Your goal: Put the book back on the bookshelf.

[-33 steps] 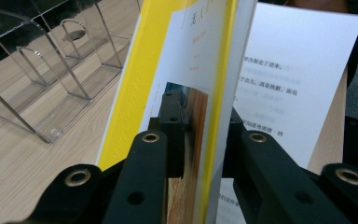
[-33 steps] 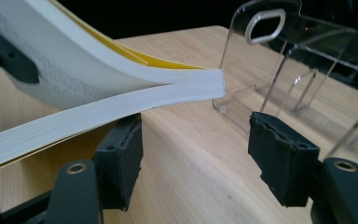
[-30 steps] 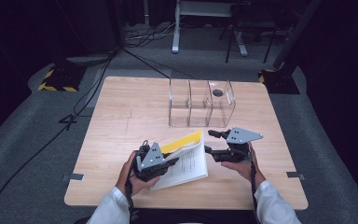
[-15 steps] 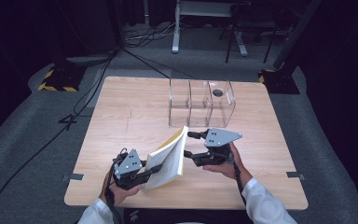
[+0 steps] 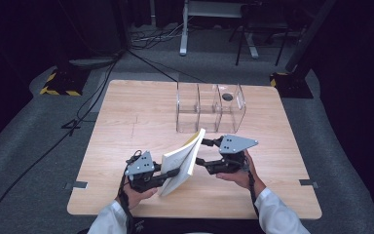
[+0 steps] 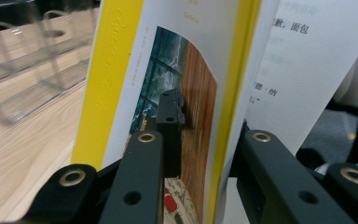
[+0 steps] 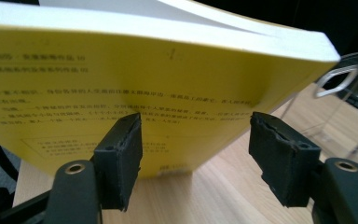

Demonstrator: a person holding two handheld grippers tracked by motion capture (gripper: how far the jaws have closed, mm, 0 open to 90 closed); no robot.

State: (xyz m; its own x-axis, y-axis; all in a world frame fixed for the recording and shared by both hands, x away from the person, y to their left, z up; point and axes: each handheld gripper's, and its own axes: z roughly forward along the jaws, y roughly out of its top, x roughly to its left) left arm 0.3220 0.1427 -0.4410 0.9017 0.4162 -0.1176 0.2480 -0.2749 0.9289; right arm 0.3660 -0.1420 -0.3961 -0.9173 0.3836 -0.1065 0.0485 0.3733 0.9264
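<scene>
The book (image 5: 182, 158) stands tilted on its lower edge at the near middle of the table (image 5: 126, 117), between the two tools, its top leaning toward the far right. Its lower end is cut off at the bottom of the left gripper view, and its print is too blurred to read.

The left tool (image 5: 163, 176) is clamped on the book: in its own view one jaw lies against the picture cover and the other sits behind the yellow edge, on the pages. The right tool (image 5: 200, 152) has its jaws spread wide, right at the yellow back cover; whether they touch it cannot be told.

The right gripper view shows that back cover with lines of text and a corner of the clear plastic organiser (image 5: 209, 109). The high view shows the organiser standing apart from the book, at the far middle of the table.
</scene>
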